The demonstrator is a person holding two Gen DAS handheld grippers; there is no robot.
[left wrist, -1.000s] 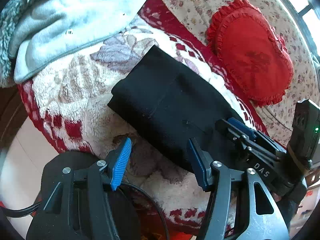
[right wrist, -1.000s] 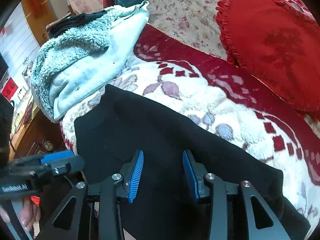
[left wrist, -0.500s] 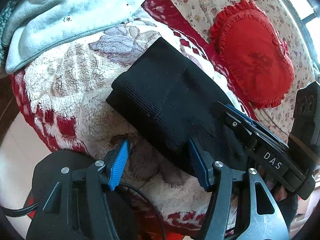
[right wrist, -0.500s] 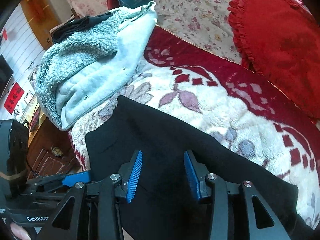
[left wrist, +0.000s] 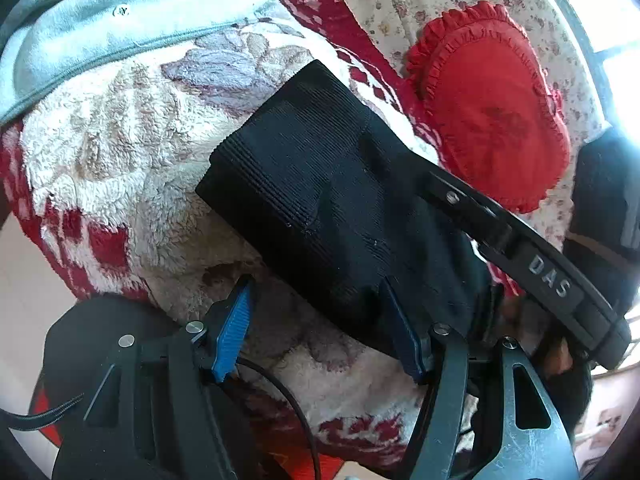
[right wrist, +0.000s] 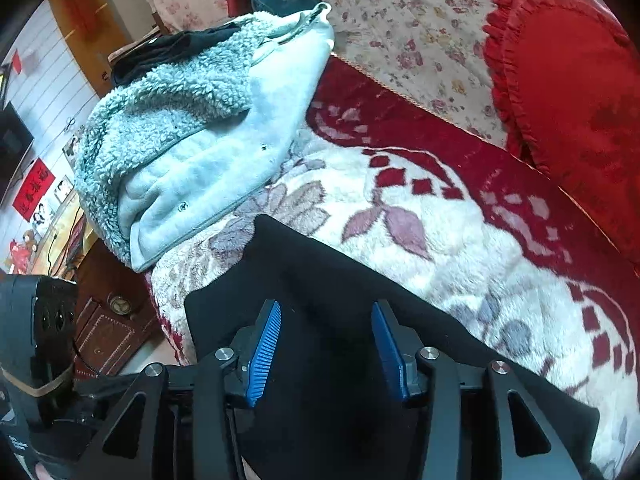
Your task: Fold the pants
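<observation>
I find the pants [left wrist: 332,216] folded on the blanket [left wrist: 120,168], both grippers, left [left wrist: 320,332] and right [right wrist: 326,352], opening with nothing pinched; risk: a pad snagging cloth on withdrawal would drag the fold apart.

The black pants [left wrist: 320,200], folded into a thick oblong, lie on a fluffy cream and red blanket [left wrist: 120,168]. The left gripper [left wrist: 320,336] hangs over their near edge with its jaws opening: the right blue pad is against the cloth, the left one over the bare blanket, nothing pinched between them. The right gripper [left wrist: 520,256] reaches in from the right above the pants' far end. Beyond lie a red heart-shaped pillow [left wrist: 488,108] and a pale blue fleece jacket [left wrist: 120,20].
</observation>
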